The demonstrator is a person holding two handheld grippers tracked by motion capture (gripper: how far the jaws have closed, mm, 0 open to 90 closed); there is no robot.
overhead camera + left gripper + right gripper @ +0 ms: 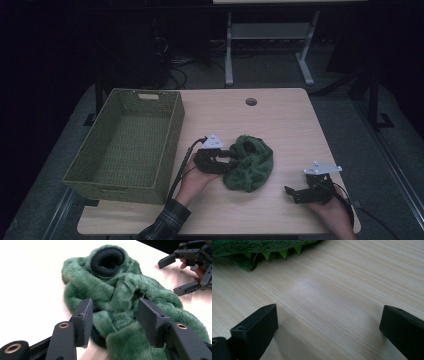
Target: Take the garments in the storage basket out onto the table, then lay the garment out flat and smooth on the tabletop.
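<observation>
Two black jaws rise from the bottom of the left gripper view, standing apart with a fold of the green plush toy (120, 297) between them. Their pads do not press the fur, so the left gripper (113, 317) is released. This view alone gives the toy's detail: shaggy green pile and a black ribbed ring at its top. Beyond it, at upper right, the right gripper (175, 275) shows with its jaws spread, held by a hand.

From the right gripper view, two black jaws stand wide apart over bare pale wood, with nothing between them; this gripper (328, 322) is released too. Only an edge of the toy (257, 246) shows along the top left, with a row of small bright green felt points that the other views do not give.

Seen from the high view, the wooden table (280, 120) carries a green woven basket (80, 175) on its left side, reaching to the near and left edges. The toy (250, 162) lies crumpled near the middle, just right of the basket. Bare tabletop stretches behind it toward a round cable hole (251, 102) and to its right. The left gripper (227, 161) meets the toy's left side. The right gripper (296, 192) rests near the front right corner, apart from the toy, with open wood between them.
</observation>
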